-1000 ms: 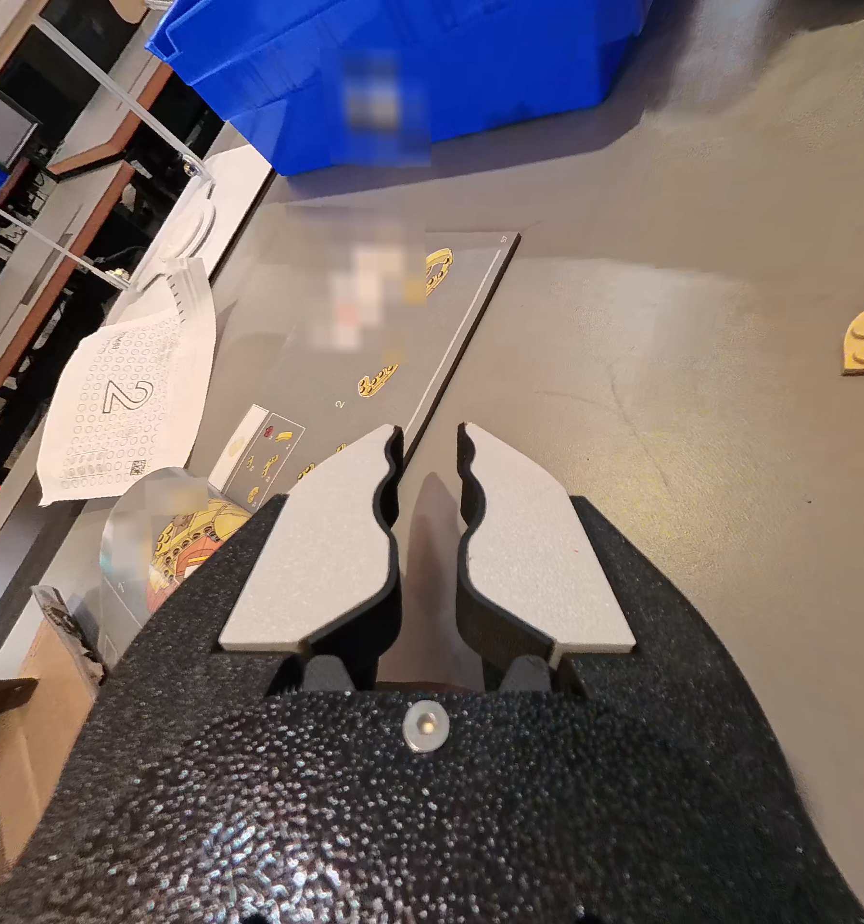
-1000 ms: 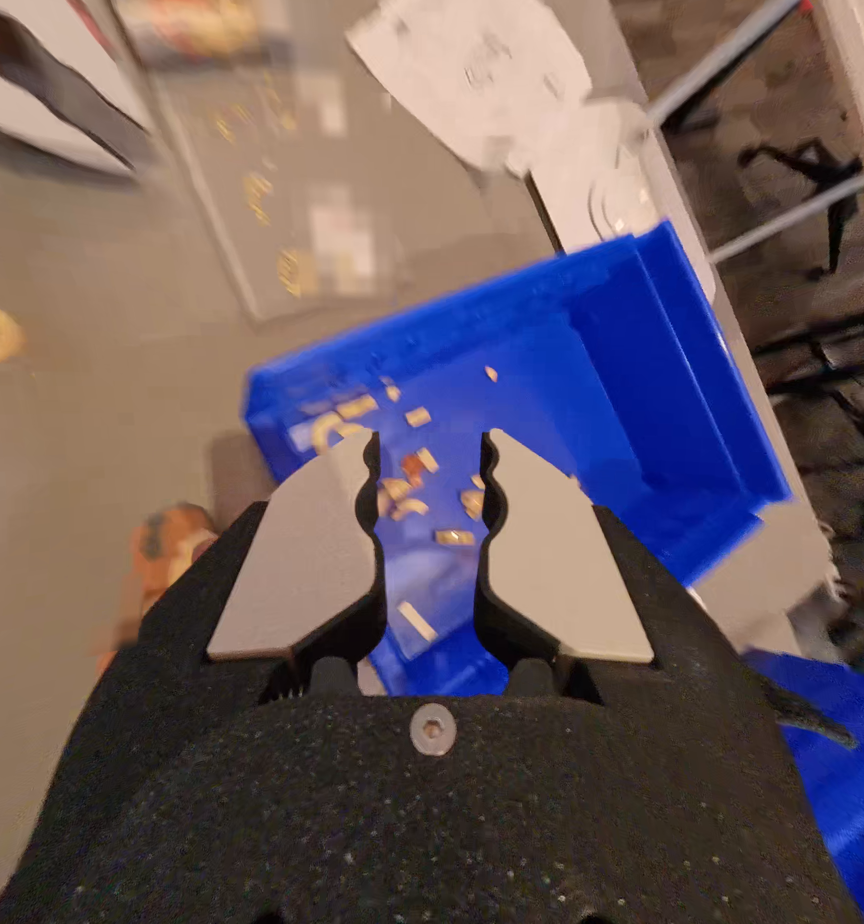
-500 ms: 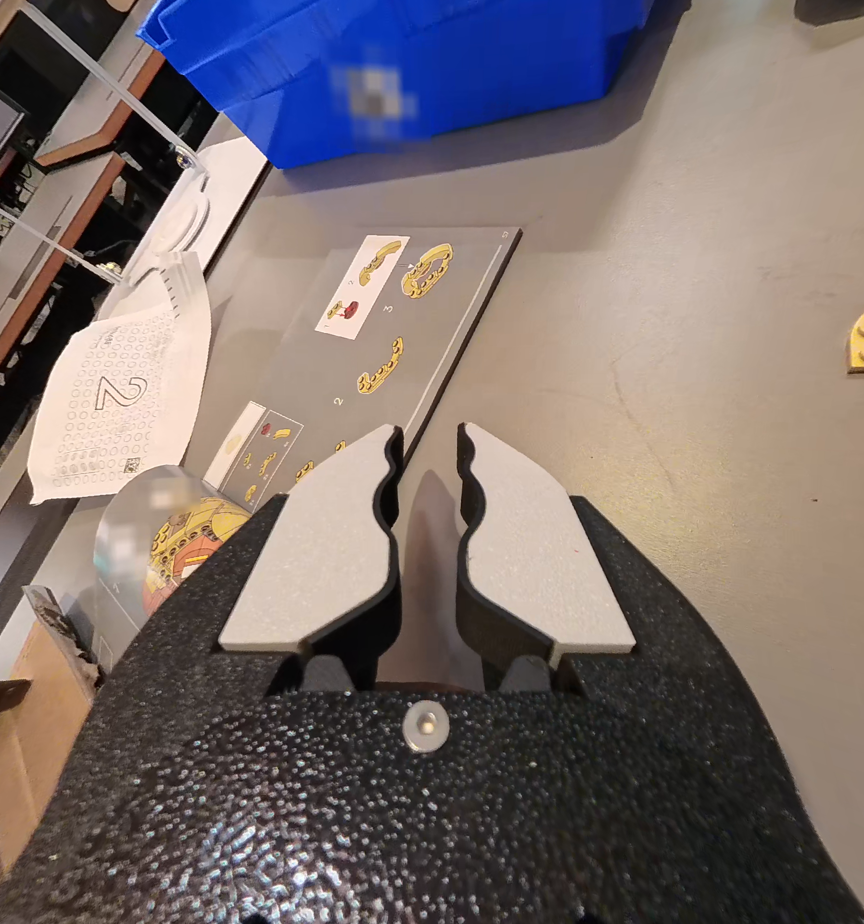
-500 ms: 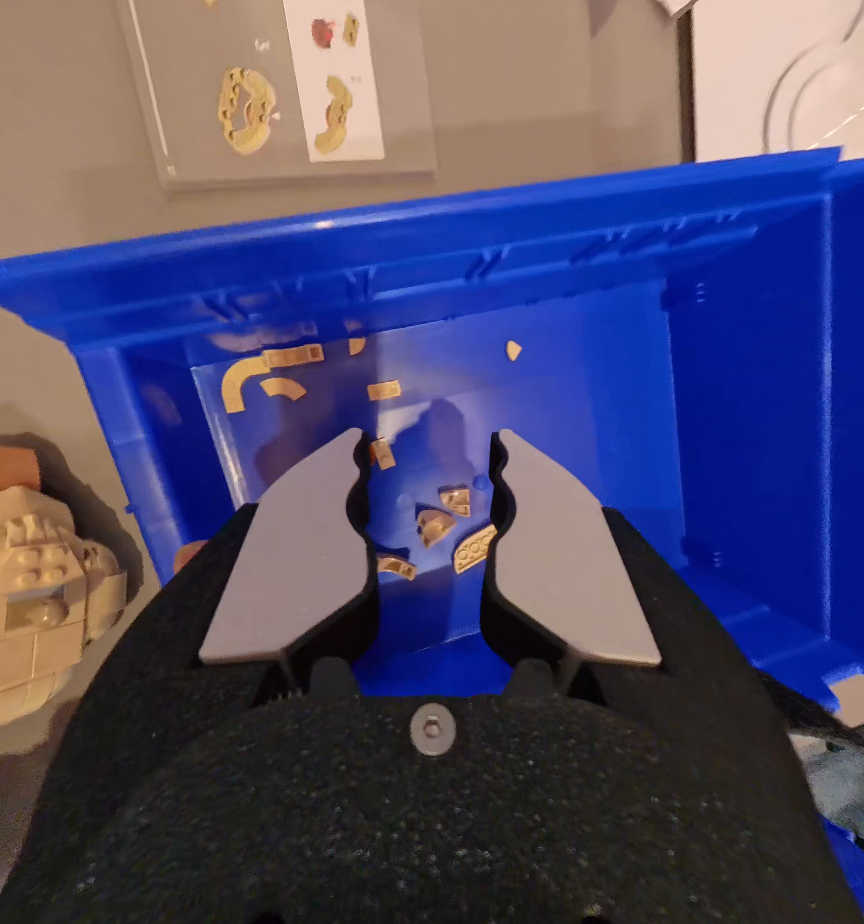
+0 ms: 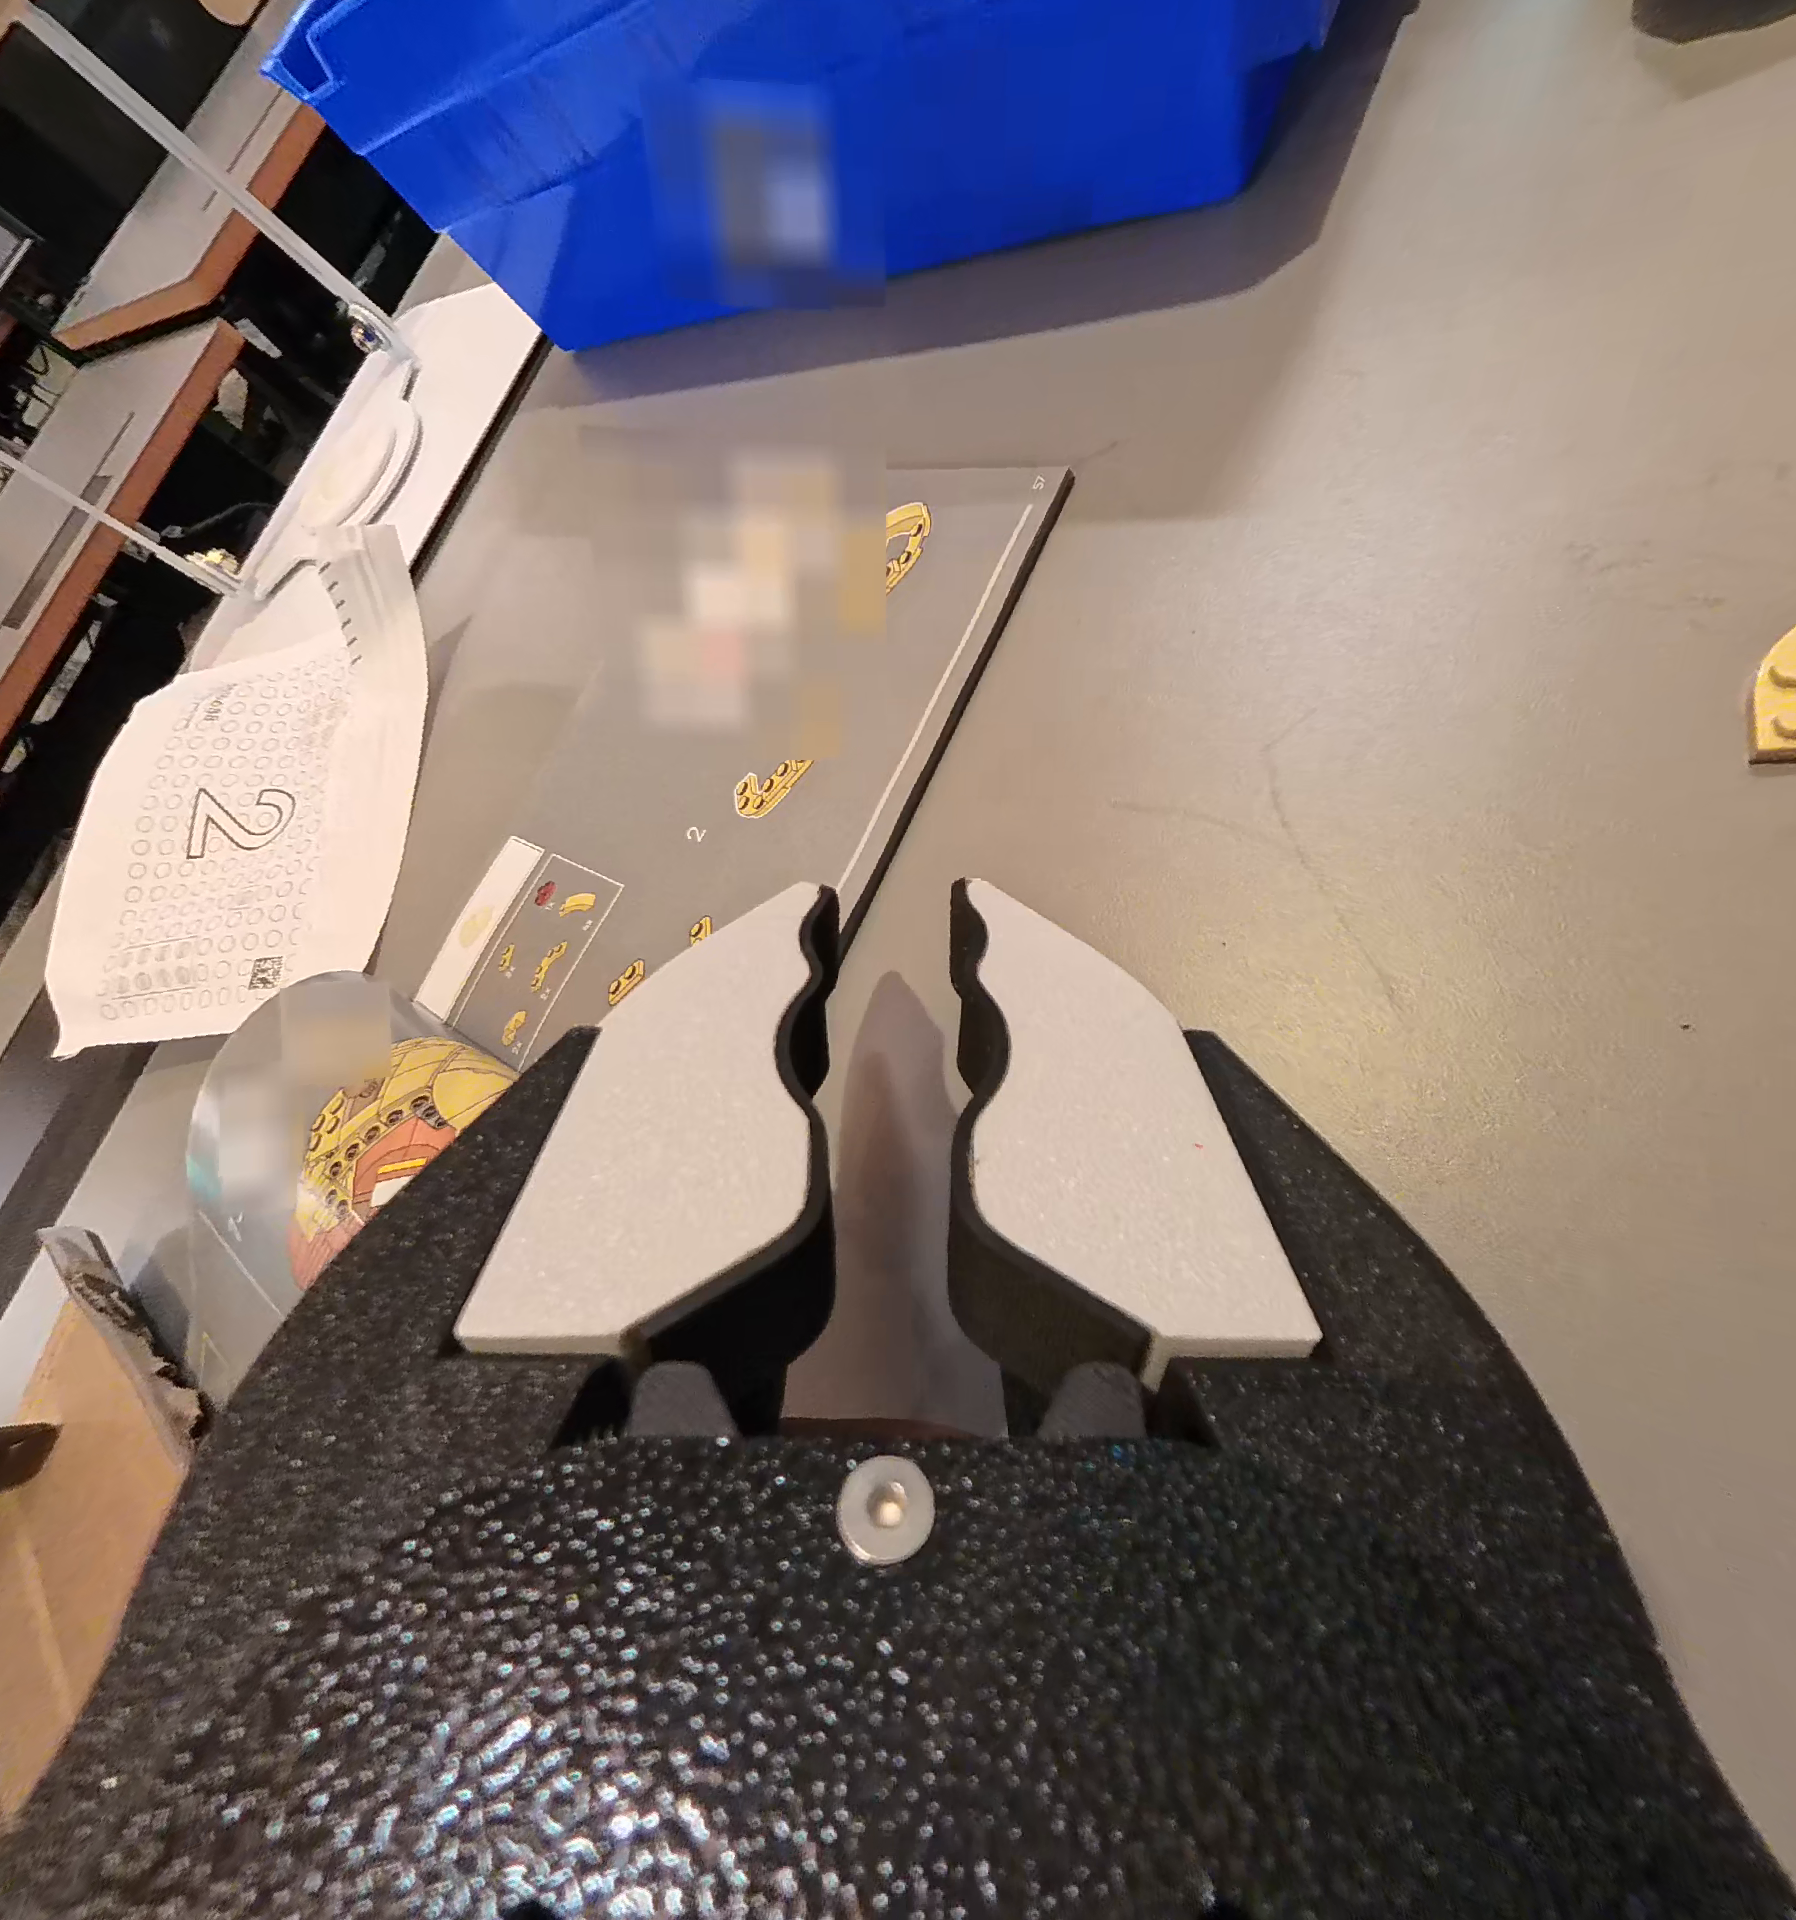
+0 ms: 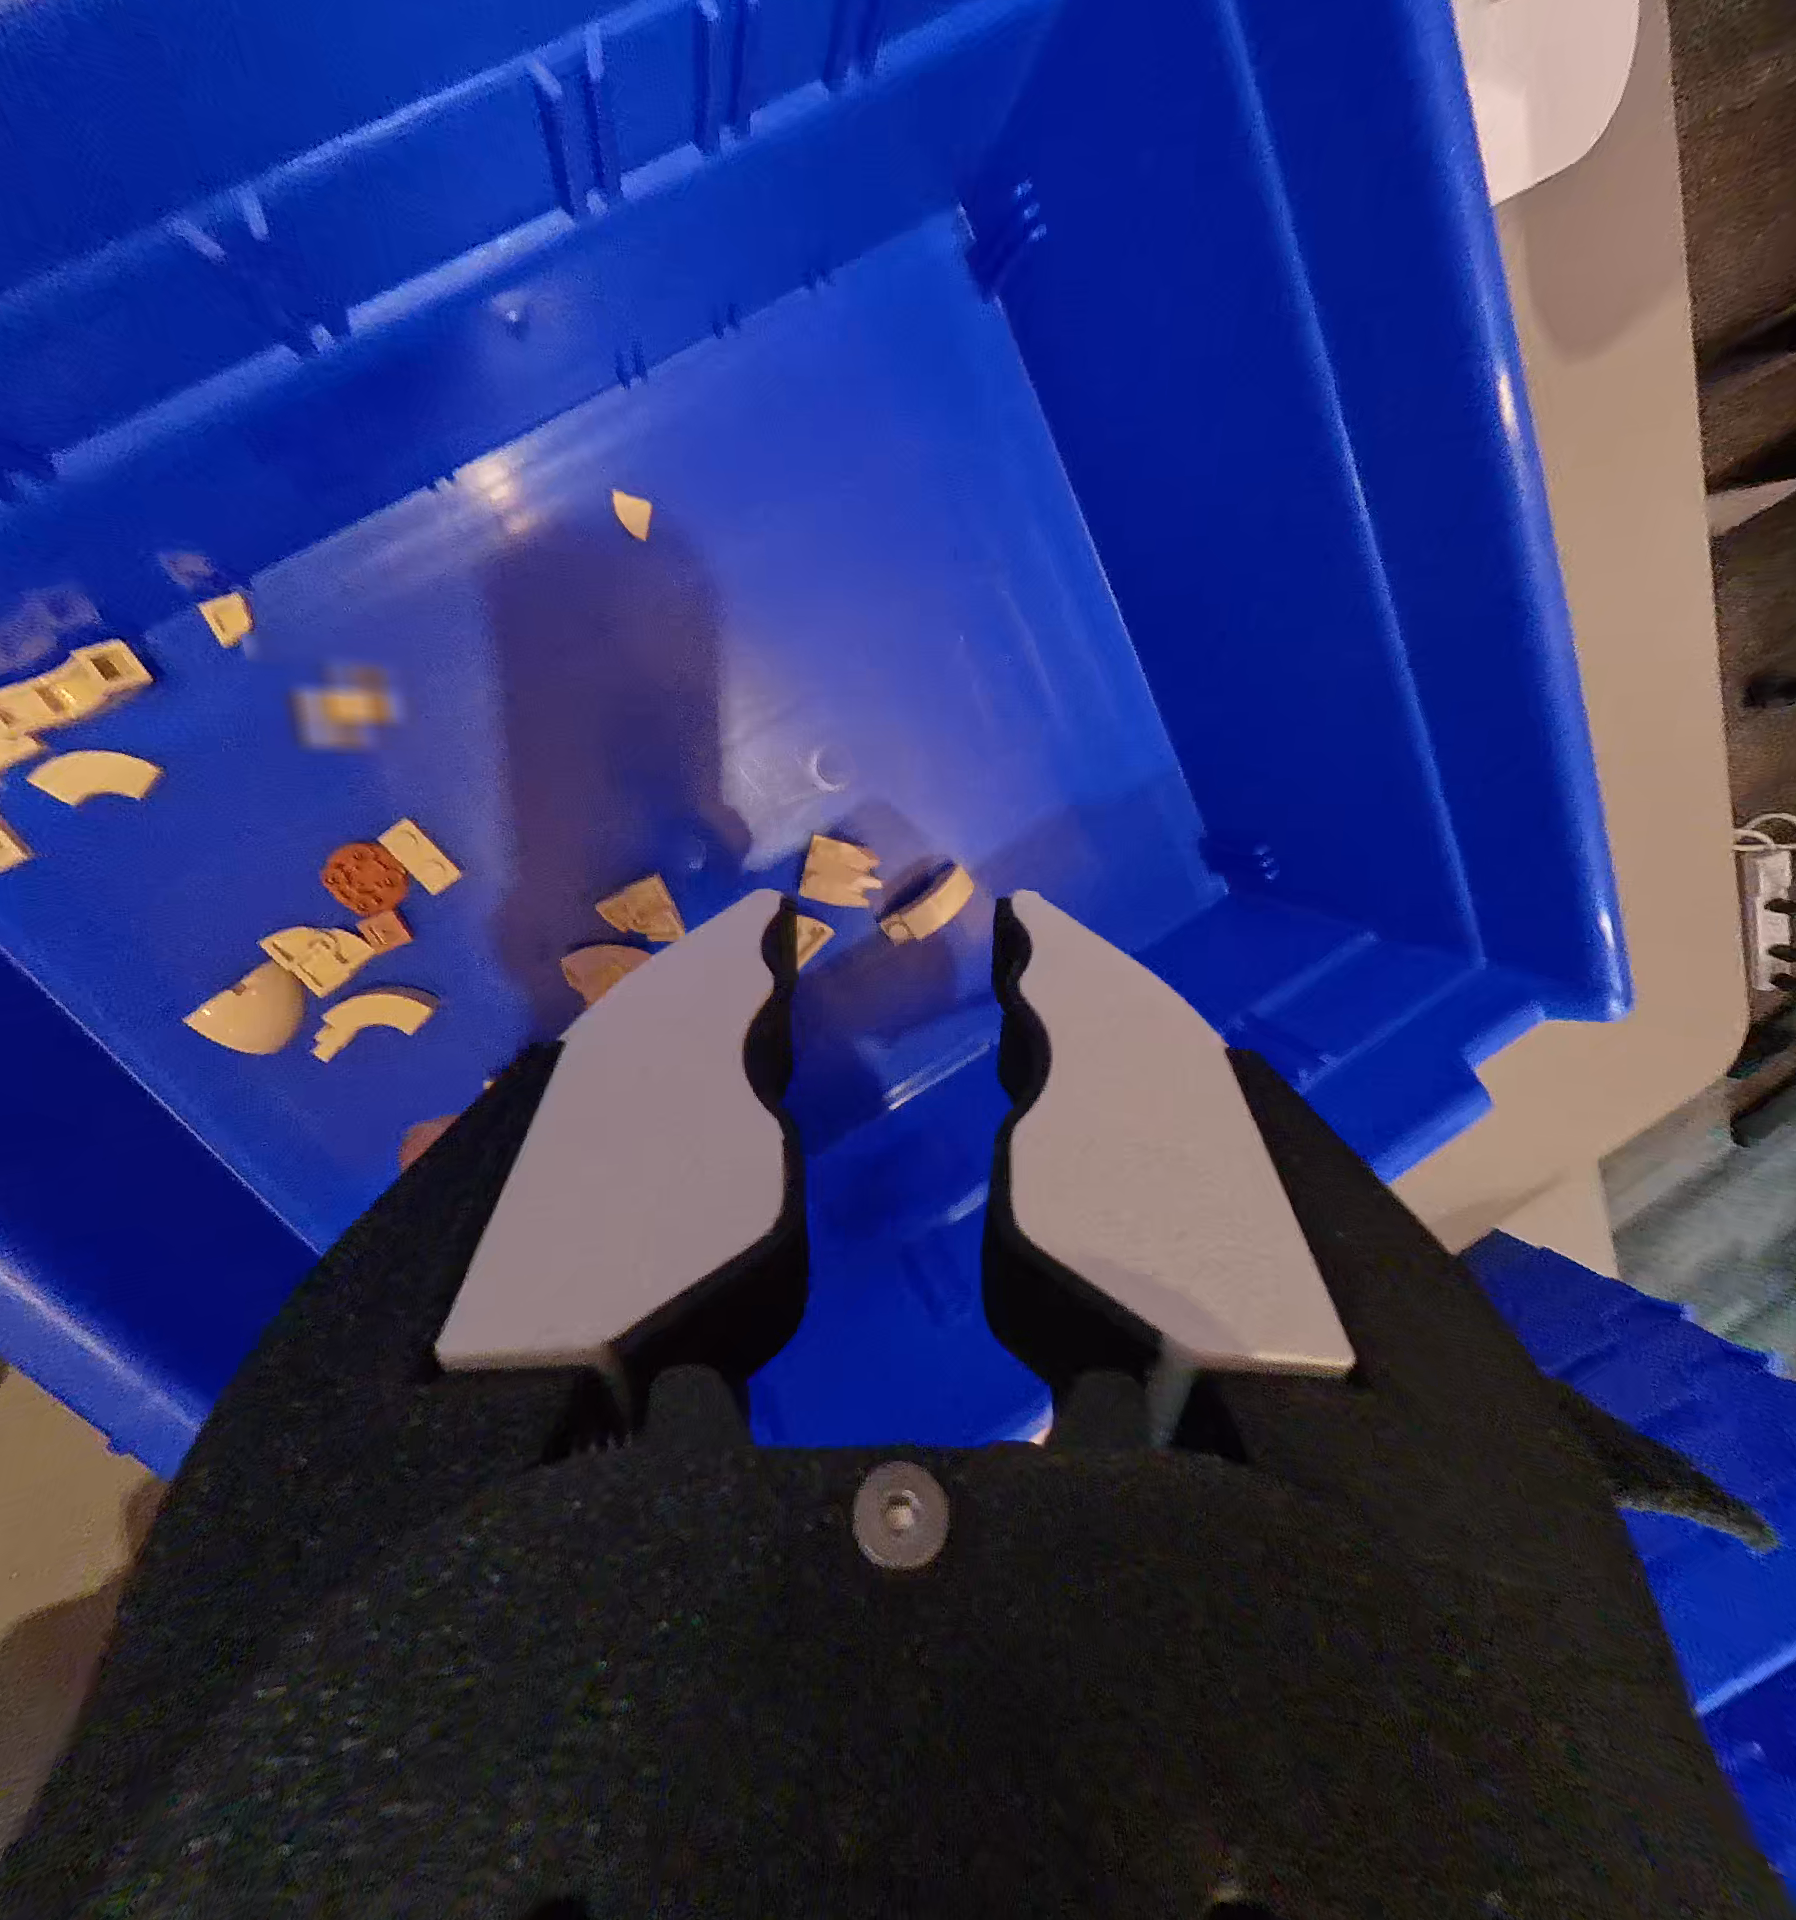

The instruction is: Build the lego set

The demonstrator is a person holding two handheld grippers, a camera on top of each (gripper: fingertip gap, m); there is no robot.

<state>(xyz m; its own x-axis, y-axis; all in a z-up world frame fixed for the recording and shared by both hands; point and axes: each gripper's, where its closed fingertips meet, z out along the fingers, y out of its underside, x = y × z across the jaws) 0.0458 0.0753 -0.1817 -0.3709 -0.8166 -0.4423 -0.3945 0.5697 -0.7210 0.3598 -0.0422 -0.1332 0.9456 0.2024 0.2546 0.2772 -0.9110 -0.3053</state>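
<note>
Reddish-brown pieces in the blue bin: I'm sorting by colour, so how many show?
2, close together at the bin's left side: a round studded piece and a small square piece just below it. The right gripper may hide others.

A matte grey desk [image 5: 1445, 727] caught soft warm light. Beyond its left edge stood brown-trimmed furniture [image 5: 146, 312] over dark gaps, crossed by thin metal rods [image 5: 198, 166]. A dark floor [image 6: 1767, 156] lay past the far side.

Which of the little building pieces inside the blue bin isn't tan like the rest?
The round reddish-brown studded piece, lying on the floor of the blue bin left of the right gripper. A tiny square beside it looks similar; every other piece is tan.
</note>
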